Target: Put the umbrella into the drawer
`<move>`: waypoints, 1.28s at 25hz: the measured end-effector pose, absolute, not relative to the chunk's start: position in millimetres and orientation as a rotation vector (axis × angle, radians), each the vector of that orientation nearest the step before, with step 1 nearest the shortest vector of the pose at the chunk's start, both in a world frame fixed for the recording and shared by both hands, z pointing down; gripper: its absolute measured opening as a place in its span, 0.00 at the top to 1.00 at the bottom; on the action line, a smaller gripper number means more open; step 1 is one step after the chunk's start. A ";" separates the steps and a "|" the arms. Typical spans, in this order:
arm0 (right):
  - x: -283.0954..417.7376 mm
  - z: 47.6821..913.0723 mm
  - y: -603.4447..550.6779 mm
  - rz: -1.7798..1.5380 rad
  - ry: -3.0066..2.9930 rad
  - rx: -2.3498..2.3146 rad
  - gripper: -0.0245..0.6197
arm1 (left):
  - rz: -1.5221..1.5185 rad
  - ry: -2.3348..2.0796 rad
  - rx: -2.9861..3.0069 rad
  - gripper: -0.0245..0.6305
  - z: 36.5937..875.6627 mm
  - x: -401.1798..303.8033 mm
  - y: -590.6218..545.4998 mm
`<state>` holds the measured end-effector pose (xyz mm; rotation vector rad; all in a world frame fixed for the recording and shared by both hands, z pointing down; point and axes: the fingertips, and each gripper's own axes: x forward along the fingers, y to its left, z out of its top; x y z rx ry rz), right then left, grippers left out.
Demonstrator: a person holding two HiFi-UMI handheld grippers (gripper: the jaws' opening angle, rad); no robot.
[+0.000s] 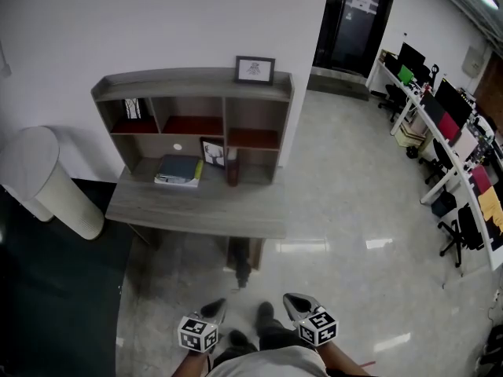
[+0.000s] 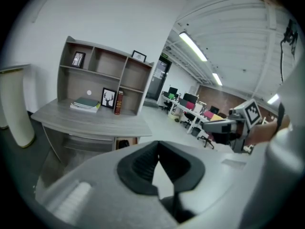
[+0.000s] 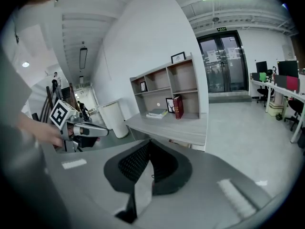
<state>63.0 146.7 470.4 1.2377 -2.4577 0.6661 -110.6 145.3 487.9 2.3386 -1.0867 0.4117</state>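
Desk [image 1: 196,210] ahead, left gripper [image 1: 213,309], right gripper [image 1: 296,301], jaws together

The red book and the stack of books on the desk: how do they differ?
The red book stands upright; the stack of books lies flat. The red book is dark red; the stack of books is grey-blue on top. The red book is right of the deer picture; the stack of books is left of it. Both rest on the desk.

Dark object [image 1: 242,269] under desk [image 1: 196,208], indistinct
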 end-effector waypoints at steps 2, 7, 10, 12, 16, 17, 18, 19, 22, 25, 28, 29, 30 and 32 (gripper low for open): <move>67.3 467.9 156.0 0.670 -2.454 1.252 0.95 | 0.393 -1.098 2.346 0.96 481.6 -109.5 152.0; 79.0 459.5 169.8 0.669 -2.465 1.256 0.95 | 0.386 -1.103 2.356 0.96 471.6 -102.2 164.9; 86.0 456.8 173.8 0.673 -2.479 1.245 0.95 | 0.384 -1.106 2.347 0.96 469.6 -98.0 167.7; 91.1 456.0 174.2 0.673 -2.485 1.234 0.95 | 0.377 -1.124 2.330 0.96 469.0 -95.3 167.5; 105.5 449.1 171.5 0.658 -2.504 1.230 0.95 | 0.349 -1.149 2.311 0.96 461.3 -81.5 166.9; 108.4 448.5 170.7 0.658 -2.509 1.229 0.95 | 0.348 -1.150 2.314 0.96 459.4 -77.1 167.2; 111.0 448.7 170.6 0.662 -2.512 1.228 0.95 | 0.350 -1.151 2.315 0.96 458.0 -73.4 168.0; 113.4 449.2 171.1 0.668 -2.514 1.228 0.95 | 0.349 -1.152 2.314 0.96 456.7 -70.2 169.3; 121.3 449.0 174.8 0.678 -2.523 1.225 0.95 | 0.341 -1.153 2.305 0.96 453.9 -60.3 174.7; 128.3 448.6 177.1 0.679 -2.530 1.221 0.95 | 0.336 -1.156 2.306 0.96 452.6 -51.6 177.1; 136.4 450.3 177.4 0.678 -2.529 1.220 0.95 | 0.328 -1.156 2.301 0.96 453.1 -43.8 177.5; 139.1 449.9 177.2 0.678 -2.526 1.219 0.95 | 0.325 -1.157 2.296 0.96 453.0 -41.7 177.5; 141.6 448.7 177.7 0.679 -2.524 1.219 0.95 | 0.322 -1.160 2.290 0.96 452.3 -40.0 178.3; 146.3 445.4 180.4 0.684 -2.521 1.219 0.95 | 0.319 -1.166 2.281 0.96 450.3 -37.3 181.5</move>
